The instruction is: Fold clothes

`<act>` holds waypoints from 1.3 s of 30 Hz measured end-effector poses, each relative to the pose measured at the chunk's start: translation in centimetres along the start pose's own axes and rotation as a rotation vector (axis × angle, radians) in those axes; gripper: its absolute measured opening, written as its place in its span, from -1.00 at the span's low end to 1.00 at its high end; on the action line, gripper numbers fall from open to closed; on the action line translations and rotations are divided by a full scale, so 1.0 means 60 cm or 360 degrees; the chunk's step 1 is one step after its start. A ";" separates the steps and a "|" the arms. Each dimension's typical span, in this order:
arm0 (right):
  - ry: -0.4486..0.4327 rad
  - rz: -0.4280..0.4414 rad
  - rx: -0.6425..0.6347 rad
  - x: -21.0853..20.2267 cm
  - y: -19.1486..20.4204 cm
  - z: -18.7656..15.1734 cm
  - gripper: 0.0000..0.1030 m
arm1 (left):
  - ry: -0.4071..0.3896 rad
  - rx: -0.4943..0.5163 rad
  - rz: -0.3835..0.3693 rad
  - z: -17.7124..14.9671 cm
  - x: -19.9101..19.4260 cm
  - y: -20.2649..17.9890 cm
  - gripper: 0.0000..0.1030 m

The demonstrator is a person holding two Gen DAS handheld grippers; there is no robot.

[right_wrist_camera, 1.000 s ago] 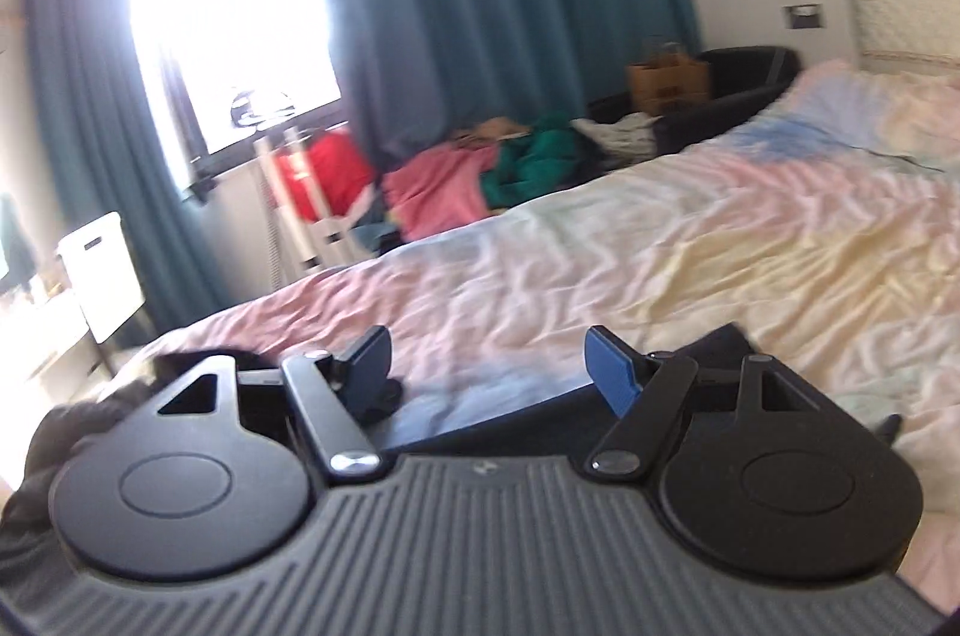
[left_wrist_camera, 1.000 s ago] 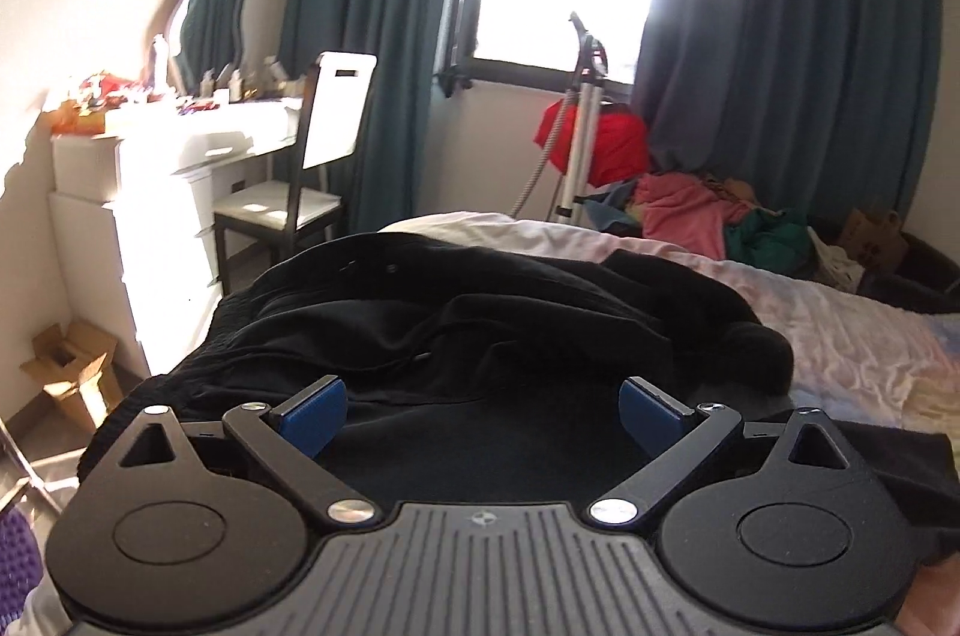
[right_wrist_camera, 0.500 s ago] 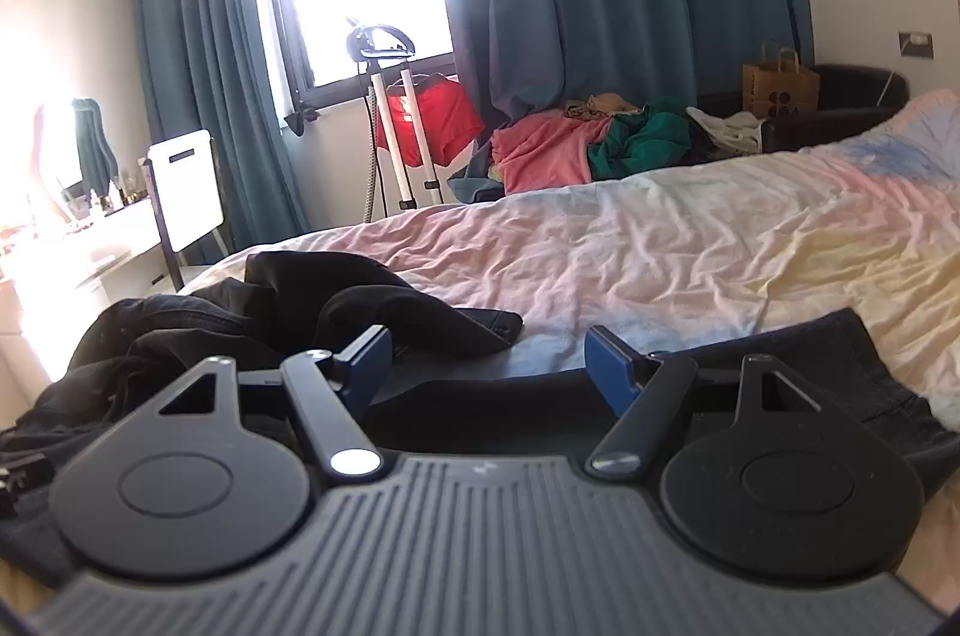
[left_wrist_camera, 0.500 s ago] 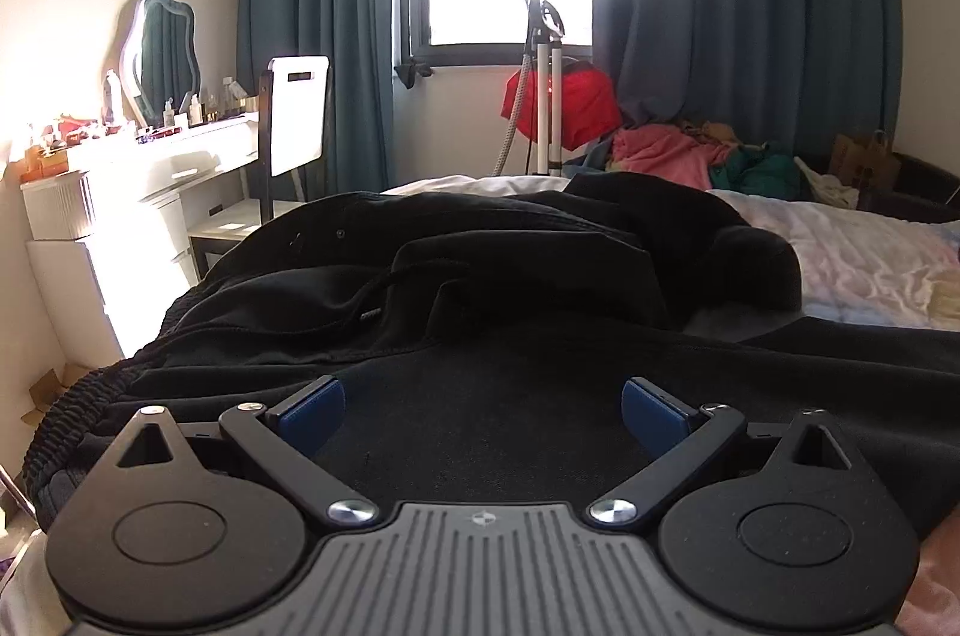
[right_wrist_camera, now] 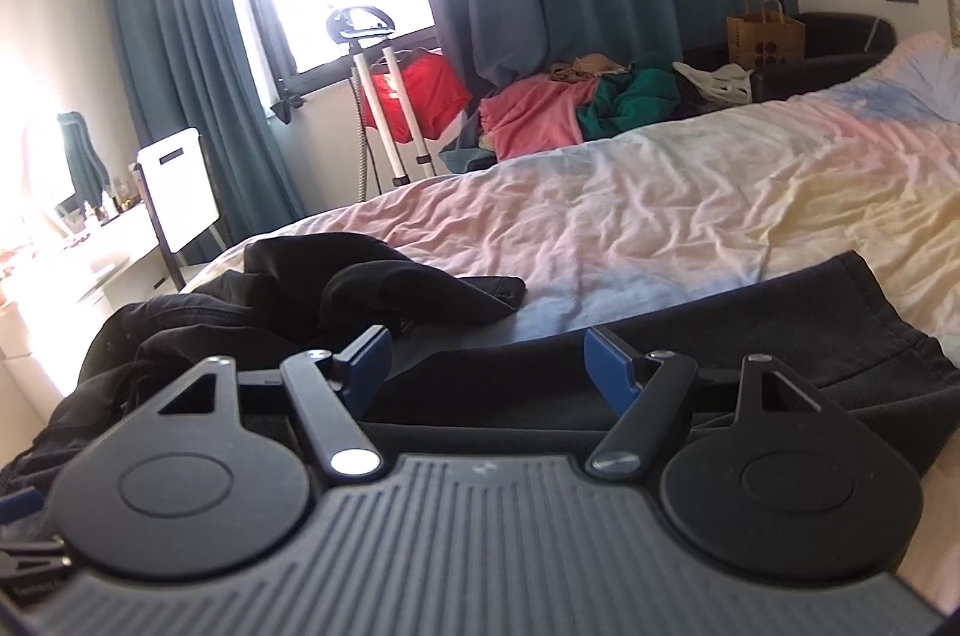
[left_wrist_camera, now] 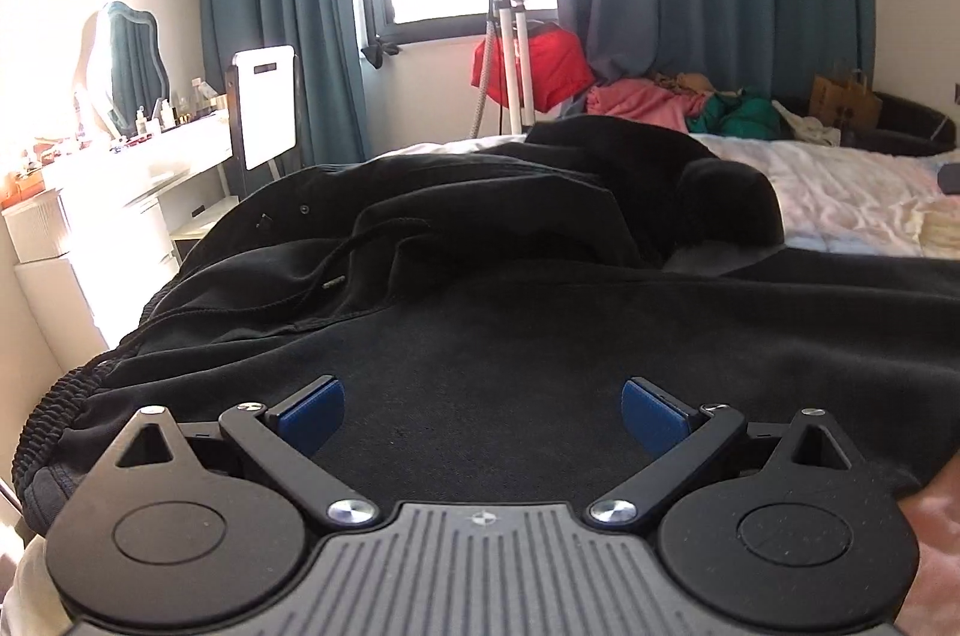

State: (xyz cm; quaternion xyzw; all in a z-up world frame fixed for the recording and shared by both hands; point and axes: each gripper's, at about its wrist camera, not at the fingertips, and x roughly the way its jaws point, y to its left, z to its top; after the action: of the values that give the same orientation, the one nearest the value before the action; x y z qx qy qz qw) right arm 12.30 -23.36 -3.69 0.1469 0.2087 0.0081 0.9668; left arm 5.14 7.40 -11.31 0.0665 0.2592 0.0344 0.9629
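Lying rumpled, black garment (right_wrist_camera: pixel 780 336), bedsheet (right_wrist_camera: pixel 660 216) bare beyond

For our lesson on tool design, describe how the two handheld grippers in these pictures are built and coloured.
The left gripper and right gripper look alike: a grey ribbed body, two black round-ended plates with triangular cut-outs, black link arms on silver screws, and blue pads on the fingertips. A small round mark sits at the centre of the ribbed body. No cables or sleeves show.
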 end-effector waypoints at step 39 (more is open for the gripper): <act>-0.0160 -0.0398 0.1064 0.088 -0.255 0.008 0.46 | -0.0583 0.1370 -0.0329 0.329 0.367 -0.594 -0.91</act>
State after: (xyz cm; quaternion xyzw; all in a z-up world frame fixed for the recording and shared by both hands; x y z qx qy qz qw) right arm 16.62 -37.73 -9.76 0.4287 0.1683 -0.1863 0.8679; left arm 35.24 -27.78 -10.48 0.4382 0.0811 -0.1843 0.8761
